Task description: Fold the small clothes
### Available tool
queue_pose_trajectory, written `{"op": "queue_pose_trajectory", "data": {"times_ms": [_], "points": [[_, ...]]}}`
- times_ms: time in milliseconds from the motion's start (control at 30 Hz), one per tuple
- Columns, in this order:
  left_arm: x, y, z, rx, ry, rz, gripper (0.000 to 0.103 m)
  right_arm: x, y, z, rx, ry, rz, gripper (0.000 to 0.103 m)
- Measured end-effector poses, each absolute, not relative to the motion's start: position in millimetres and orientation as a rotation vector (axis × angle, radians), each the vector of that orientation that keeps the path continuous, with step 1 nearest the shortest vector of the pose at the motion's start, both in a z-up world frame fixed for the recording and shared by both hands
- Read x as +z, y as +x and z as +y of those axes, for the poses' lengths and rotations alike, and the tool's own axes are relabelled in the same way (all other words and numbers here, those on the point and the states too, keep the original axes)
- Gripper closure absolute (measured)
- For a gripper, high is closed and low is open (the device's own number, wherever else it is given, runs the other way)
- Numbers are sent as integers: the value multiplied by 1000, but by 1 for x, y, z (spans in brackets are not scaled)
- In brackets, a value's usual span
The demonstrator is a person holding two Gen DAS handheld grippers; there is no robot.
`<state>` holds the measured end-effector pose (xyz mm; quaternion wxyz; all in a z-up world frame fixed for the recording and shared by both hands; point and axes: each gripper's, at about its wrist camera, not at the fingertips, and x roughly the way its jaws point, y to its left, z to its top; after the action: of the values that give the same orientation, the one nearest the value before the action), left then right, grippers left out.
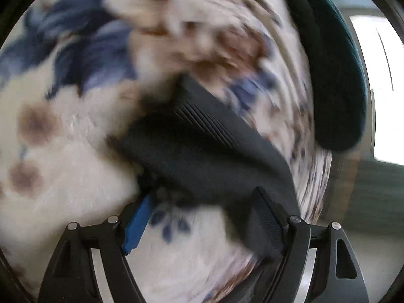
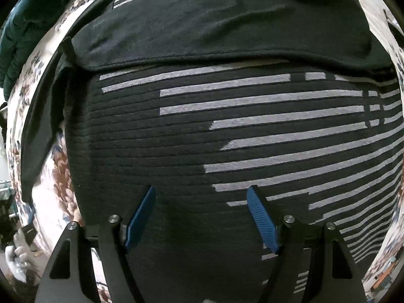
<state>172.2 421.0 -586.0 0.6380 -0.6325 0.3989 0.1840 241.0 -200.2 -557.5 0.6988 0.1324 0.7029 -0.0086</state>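
Meanwhile, a black garment with grey stripes (image 2: 252, 131) lay spread across a floral blanket (image 2: 58, 176), its upper part folded down in a plain black band over the striped panel. The right gripper (image 2: 202, 217) hovered low over the garment's near part, its blue-padded fingers (image 2: 262, 222) standing wide apart with nothing between them. A dark teal cloth (image 2: 22, 38) was bunched at the blanket's far left edge in that view.

The left wrist view was heavily blurred. It showed the left gripper (image 1: 199, 217) with a fold of dark ribbed fabric (image 1: 202, 151) draped across its right finger and reaching toward the left one, whose blue pad (image 1: 137, 223) stayed partly exposed. The fingers stood apart, yet whether they pinched the fabric or it merely lay over them could not be told. Beneath it the blanket's (image 1: 75, 151) blue and brown flowers smeared across the frame, and a dark teal cushion-like shape (image 1: 335, 75) rose at the right.
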Motion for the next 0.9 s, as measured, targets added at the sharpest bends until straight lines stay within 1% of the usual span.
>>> {"op": "queue_pose_trajectory", "data": {"times_ms": [33, 67, 100, 133, 233, 300, 367, 400, 467, 500, 533, 567, 600, 667, 700, 733, 833, 900], "points": [[-587, 169, 424, 454, -1479, 858, 30, -558, 240, -200, -22, 290, 1576, 26], [-583, 163, 431, 487, -1518, 763, 36, -559, 242, -201, -22, 288, 1581, 26], [-577, 160, 436, 512, -1519, 705, 73, -560, 242, -202, -20, 286, 1584, 26], [-568, 158, 443, 535, -1505, 676, 95, -563, 242, -202, -18, 274, 1588, 26], [-545, 149, 452, 554, -1474, 622, 96, -570, 238, -200, -26, 217, 1598, 26], [-530, 153, 455, 541, -1395, 632, 96, -569, 233, -201, -30, 182, 1590, 26], [-534, 157, 461, 507, -1356, 660, 95, -567, 231, -195, -27, 176, 1586, 26], [-543, 158, 465, 488, -1377, 690, 92, -565, 229, -198, -26, 177, 1587, 26], [-568, 161, 466, 490, -1431, 759, 71, -564, 232, -188, -33, 181, 1589, 26], [-576, 161, 466, 476, -1455, 760, 60, -563, 231, -189, -38, 183, 1587, 26], [-578, 158, 466, 454, -1475, 730, 50, -561, 232, -186, -56, 174, 1576, 26], [-577, 155, 467, 448, -1480, 703, 47, -559, 233, -181, -83, 150, 1555, 26], [-576, 155, 467, 454, -1477, 692, 47, -554, 234, -182, -115, 118, 1525, 23], [-573, 163, 468, 486, -1457, 667, 49, -537, 239, -189, -176, 70, 1432, 8], [-570, 166, 469, 512, -1433, 657, 58, -532, 241, -192, -185, 71, 1407, 6], [-565, 172, 468, 536, -1390, 658, 96, -526, 245, -198, -187, 85, 1387, 6], [-545, 197, 458, 560, -1228, 713, 95, -518, 255, -206, -197, 105, 1369, 6], [-518, 210, 446, 525, -1119, 725, 95, -510, 259, -215, -197, 128, 1353, 6]]}}
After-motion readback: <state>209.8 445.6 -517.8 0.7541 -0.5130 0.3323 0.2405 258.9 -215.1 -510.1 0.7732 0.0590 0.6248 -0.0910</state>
